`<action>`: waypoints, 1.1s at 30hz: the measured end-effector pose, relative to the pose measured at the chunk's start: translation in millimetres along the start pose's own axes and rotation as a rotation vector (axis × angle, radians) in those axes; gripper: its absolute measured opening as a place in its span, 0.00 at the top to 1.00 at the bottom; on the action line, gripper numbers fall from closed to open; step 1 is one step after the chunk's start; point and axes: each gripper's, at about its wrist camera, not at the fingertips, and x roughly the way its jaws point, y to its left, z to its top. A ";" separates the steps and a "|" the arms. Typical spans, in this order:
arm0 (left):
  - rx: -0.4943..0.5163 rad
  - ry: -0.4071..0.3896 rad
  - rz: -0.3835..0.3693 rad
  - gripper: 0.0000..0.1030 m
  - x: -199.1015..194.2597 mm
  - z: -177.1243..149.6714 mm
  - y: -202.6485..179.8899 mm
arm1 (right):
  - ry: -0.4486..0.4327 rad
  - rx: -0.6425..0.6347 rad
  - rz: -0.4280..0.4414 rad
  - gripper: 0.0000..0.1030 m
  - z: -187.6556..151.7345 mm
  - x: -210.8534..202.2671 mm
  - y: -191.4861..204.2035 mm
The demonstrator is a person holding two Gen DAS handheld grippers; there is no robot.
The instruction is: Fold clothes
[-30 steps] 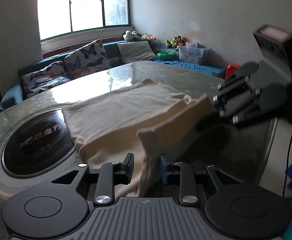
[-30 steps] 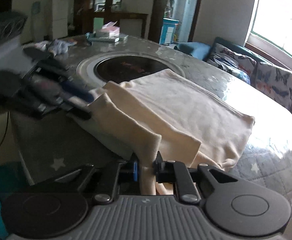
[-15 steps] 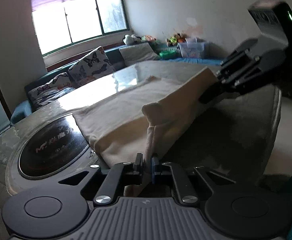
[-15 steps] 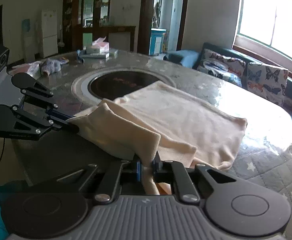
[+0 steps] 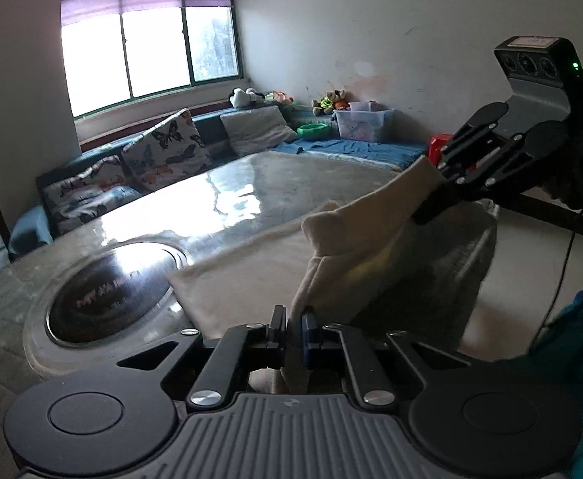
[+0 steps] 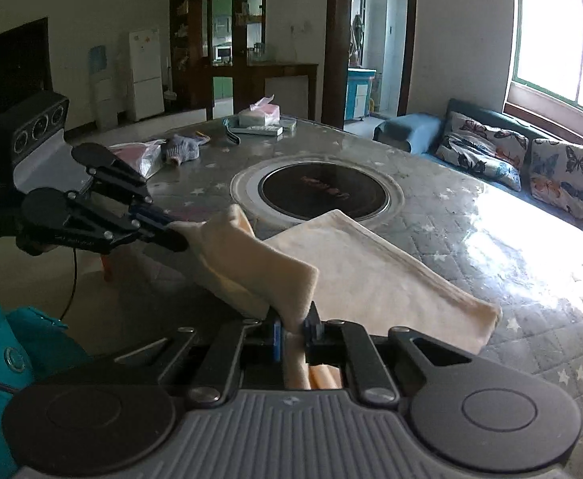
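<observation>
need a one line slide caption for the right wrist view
Both grippers, right and left, pinch the near edge of a cream fabric garment lifted above the grey star-patterned table.

The near edge of the cream cloth (image 5: 251, 279) is rising off the table (image 5: 291, 175), now stretching taut across the middle of the frame where a second ago it was sagging low. The left gripper (image 5: 293, 325) is pinching tighter on its corner, its fingers having closed up. The right gripper (image 5: 423, 215) is climbing toward the upper right of the left view.
</observation>
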 end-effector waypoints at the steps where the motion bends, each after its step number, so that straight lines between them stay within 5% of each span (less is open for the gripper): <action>1: -0.003 -0.004 0.006 0.92 4.8 3.6 4.1 | -0.002 0.005 -0.007 0.91 2.4 1.7 -3.3; 9: -0.009 0.002 0.054 0.92 74.9 37.6 44.0 | 0.027 0.068 -0.067 0.91 33.0 47.2 -67.5; 20: -0.093 0.175 0.176 0.88 197.6 34.5 82.6 | 0.110 0.153 -0.176 0.88 40.4 150.6 -135.3; 25: -0.146 0.178 0.233 0.79 201.4 32.5 92.7 | 0.096 0.225 -0.278 0.81 16.8 165.1 -140.2; 29: -0.163 0.165 0.279 0.80 194.5 38.1 97.1 | 0.037 0.256 -0.334 0.81 9.4 136.0 -135.0; 33: -0.200 0.111 0.240 0.80 174.2 48.6 86.4 | 0.043 0.248 -0.366 0.81 -1.9 110.2 -123.0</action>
